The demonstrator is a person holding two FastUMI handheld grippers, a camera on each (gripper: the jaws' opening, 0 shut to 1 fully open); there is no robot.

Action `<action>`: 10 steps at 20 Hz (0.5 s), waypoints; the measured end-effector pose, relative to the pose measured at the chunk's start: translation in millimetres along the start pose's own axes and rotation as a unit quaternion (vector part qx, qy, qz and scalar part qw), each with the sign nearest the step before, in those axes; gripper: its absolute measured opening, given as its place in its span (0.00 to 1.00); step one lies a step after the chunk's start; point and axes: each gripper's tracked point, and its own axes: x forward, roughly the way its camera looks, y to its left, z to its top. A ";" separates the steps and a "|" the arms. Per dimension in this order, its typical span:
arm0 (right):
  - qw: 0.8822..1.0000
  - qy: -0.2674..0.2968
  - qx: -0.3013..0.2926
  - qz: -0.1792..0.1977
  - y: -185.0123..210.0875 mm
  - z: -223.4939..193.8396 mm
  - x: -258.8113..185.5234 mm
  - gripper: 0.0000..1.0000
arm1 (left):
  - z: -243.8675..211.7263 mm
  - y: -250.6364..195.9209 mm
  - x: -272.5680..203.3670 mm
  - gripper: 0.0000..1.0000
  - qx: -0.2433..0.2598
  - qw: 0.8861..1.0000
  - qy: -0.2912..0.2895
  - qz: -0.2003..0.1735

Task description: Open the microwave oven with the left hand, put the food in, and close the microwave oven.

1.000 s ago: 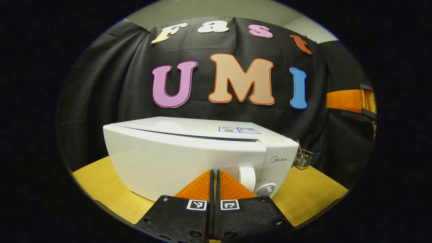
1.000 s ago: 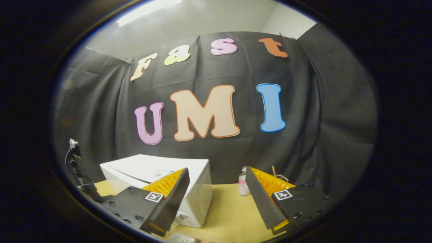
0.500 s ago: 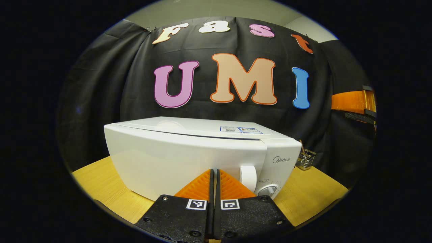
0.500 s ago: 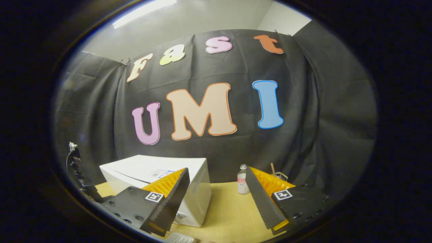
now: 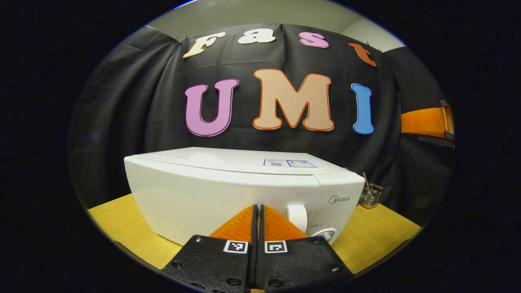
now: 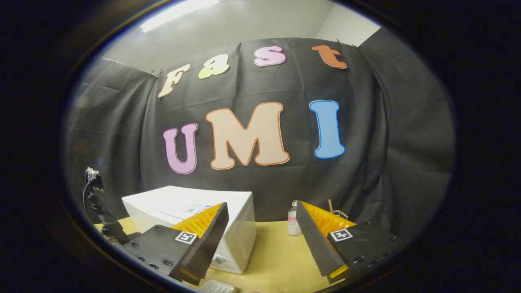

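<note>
Microwave [image 5: 228, 191] door gap has closed (left tongs [image 5: 256, 215] together, right tongs [image 6: 260, 228] apart).

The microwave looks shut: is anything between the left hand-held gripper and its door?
Nothing visible. The left hand-held gripper, fingers together, points straight at the white door of the microwave, which looks closed, with no object between them.

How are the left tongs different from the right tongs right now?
The left tongs are pressed shut, fingers together with nothing between them; the right tongs are spread wide open. The left tongs point straight at the front of the white microwave, close to its door; the right tongs point past the microwave's side toward the wooden table and a small bottle. Both are empty.
</note>
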 end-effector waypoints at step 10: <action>1.000 -0.004 -0.016 -0.015 -10.4 13.5 -5.5 1.00 | 17.5 18.7 -31.2 0.11 0.028 0.999 0.027 -0.001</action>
